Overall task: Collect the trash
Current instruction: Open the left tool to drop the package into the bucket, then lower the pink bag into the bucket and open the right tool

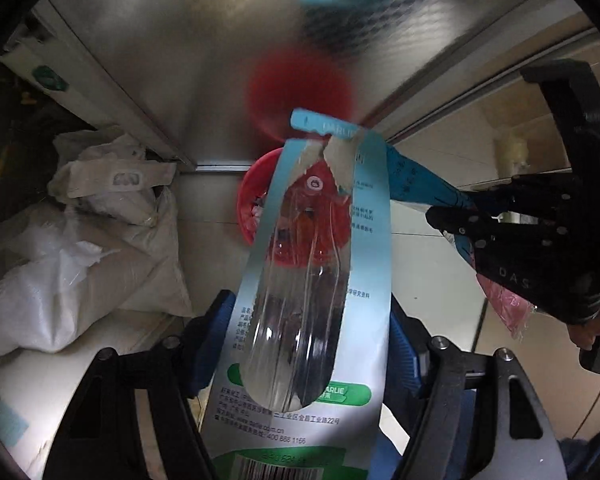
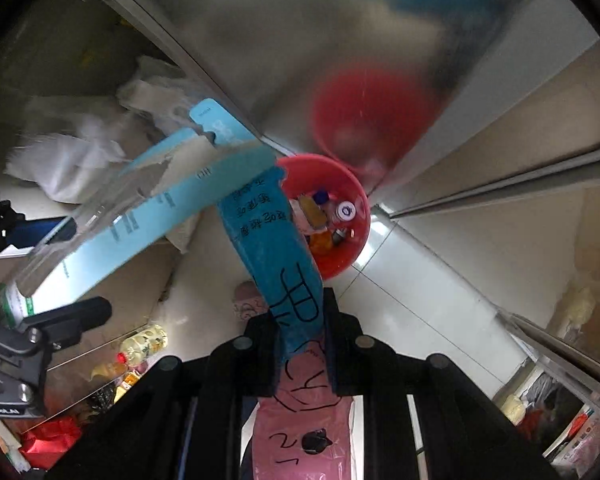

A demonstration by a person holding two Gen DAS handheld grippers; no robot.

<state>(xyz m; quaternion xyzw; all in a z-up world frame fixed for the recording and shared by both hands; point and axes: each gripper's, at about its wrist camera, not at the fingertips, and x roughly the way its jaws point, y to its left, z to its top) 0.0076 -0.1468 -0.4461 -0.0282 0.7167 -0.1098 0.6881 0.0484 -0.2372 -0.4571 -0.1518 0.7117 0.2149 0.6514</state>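
A light blue toothbrush blister pack (image 1: pixel 364 240) with a clear bubble and torn top stands between the blue pads of my left gripper (image 1: pixel 308 332), which is shut on it. My right gripper (image 2: pixel 300 320) is shut on a flat blue and pink wrapper (image 2: pixel 276 248) with black handwriting. Both pieces hang above a red bin (image 2: pixel 360 216) on the floor, which holds several small bottles and scraps. In the left wrist view the bin (image 1: pixel 246 196) shows through and behind the pack, and the right gripper (image 1: pixel 452 220) reaches in from the right with its wrapper (image 1: pixel 412 184).
A brushed-metal cabinet front (image 1: pixel 180 60) rises right behind the bin and mirrors it. White sacks (image 1: pixel 80 240) are piled to the left. An oil bottle (image 2: pixel 144 342) and a red bag (image 2: pixel 48 440) lie on the pale tiled floor (image 2: pixel 412 300).
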